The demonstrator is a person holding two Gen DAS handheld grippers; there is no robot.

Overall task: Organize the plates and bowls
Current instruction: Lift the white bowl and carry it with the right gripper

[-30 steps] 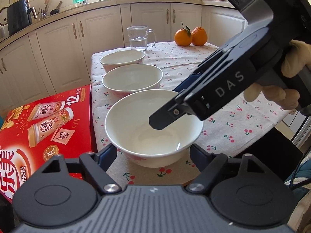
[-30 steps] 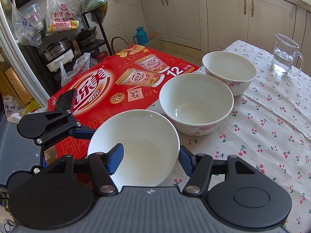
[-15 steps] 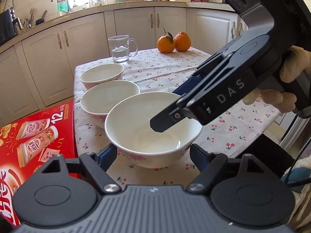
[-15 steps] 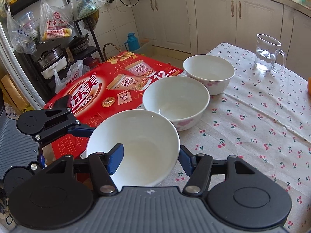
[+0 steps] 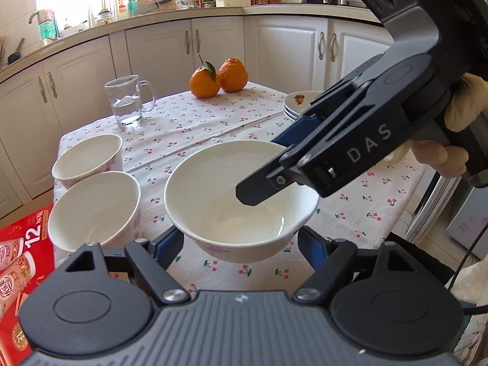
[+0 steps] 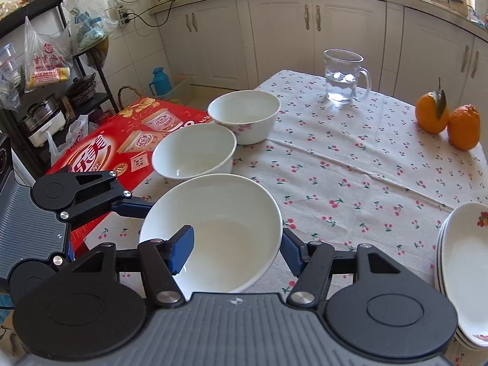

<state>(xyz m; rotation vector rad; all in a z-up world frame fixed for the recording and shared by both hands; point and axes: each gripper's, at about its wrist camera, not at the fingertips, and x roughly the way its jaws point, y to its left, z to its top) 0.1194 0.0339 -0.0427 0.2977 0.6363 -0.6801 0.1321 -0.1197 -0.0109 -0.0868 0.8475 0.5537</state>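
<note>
I hold a white bowl (image 5: pixel 231 201) with both grippers, just above the cherry-print tablecloth (image 5: pixel 213 128). My left gripper (image 5: pixel 239 244) clasps its lower body, one blue pad on each side. My right gripper (image 6: pixel 236 248) is shut on the bowl's (image 6: pixel 219 225) wall, with one finger inside and the other outside the rim. In the left wrist view the right gripper (image 5: pixel 271 164) reaches in from the right, held by a gloved hand (image 5: pixel 457 140). Two more white bowls (image 6: pixel 195 152) (image 6: pixel 244 119) stand at the table's left edge. A stack of plates (image 6: pixel 463 259) sits to the right.
A glass mug of water (image 6: pixel 344 76) and two oranges (image 6: pixel 446 119) stand at the far side of the table. A red carton (image 6: pixel 122 146) lies beside the table on the left. White kitchen cabinets (image 5: pixel 213 48) run behind.
Both grippers have carried the bowl to the right, away from the other two bowls. The plate stack has come into view. Neither grip has changed.
</note>
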